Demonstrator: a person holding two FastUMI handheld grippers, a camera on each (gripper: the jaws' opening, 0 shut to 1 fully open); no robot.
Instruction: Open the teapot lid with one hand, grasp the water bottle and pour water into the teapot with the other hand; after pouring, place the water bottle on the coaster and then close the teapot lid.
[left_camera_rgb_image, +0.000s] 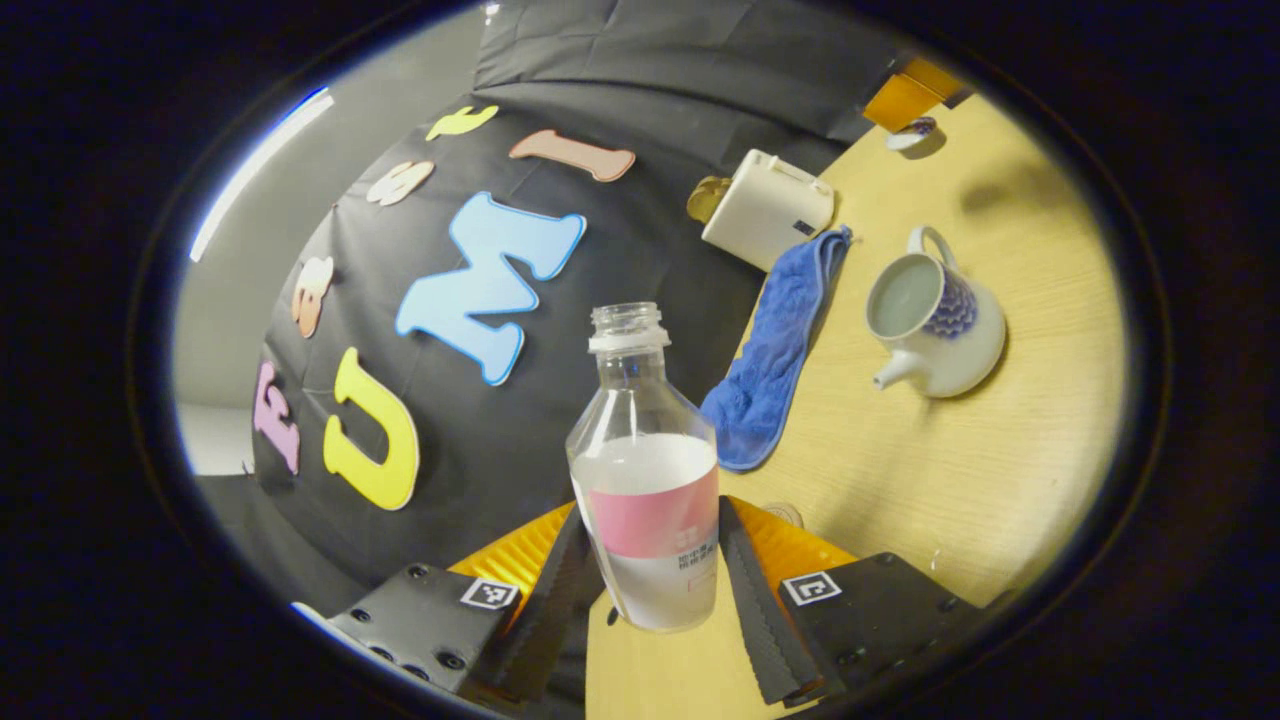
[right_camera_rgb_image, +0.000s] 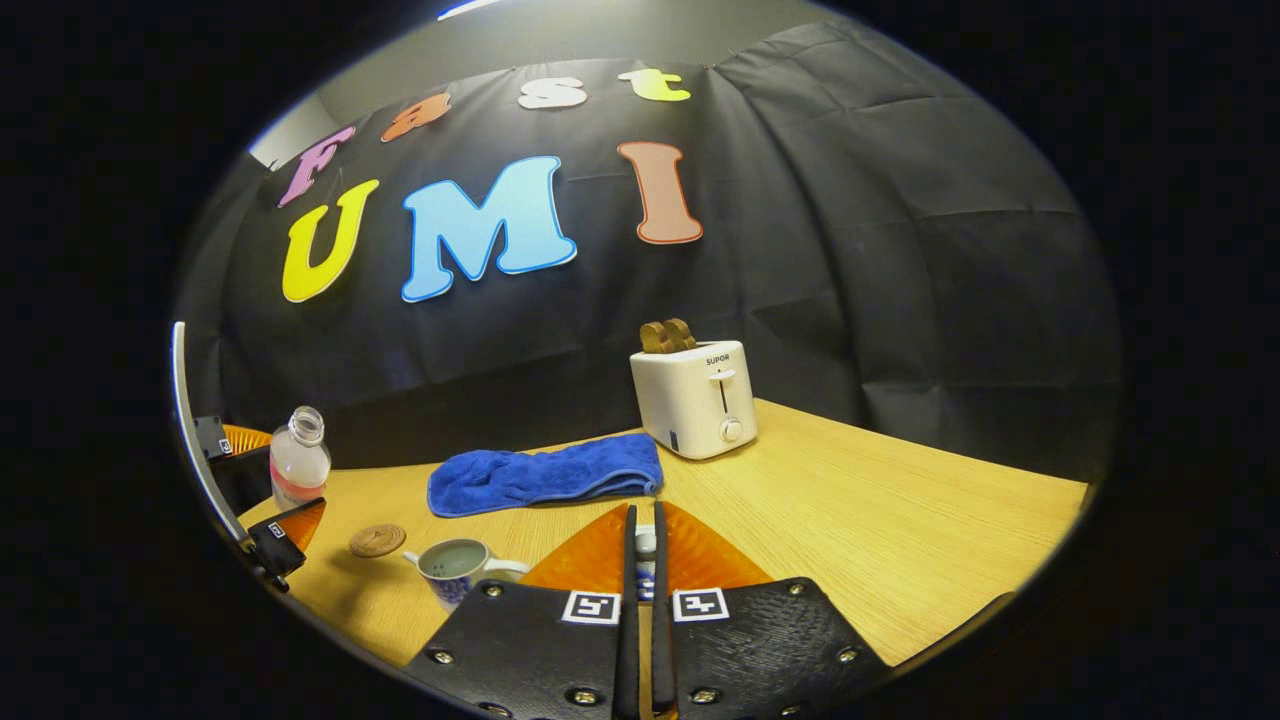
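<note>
The water bottle (left_camera_rgb_image: 645, 470) is clamped at its labelled waist between both fingers of the left gripper (left_camera_rgb_image: 648, 580), uncapped and roughly upright, presumably so nothing spills before or after pouring. At about two o'clock in the left gripper view the teapot (left_camera_rgb_image: 935, 325) stands open on the wooden counter (left_camera_rgb_image: 900, 480), water visible inside. The right gripper (right_camera_rgb_image: 641, 560) is nearly closed on a small item, judged to be the teapot lid (right_camera_rgb_image: 645, 545), kept clear of the opening. The coaster (right_camera_rgb_image: 377, 540) lies at nine o'clock. Farther off lie a blue towel (right_camera_rgb_image: 545, 475) and a toaster (right_camera_rgb_image: 695, 400).
</note>
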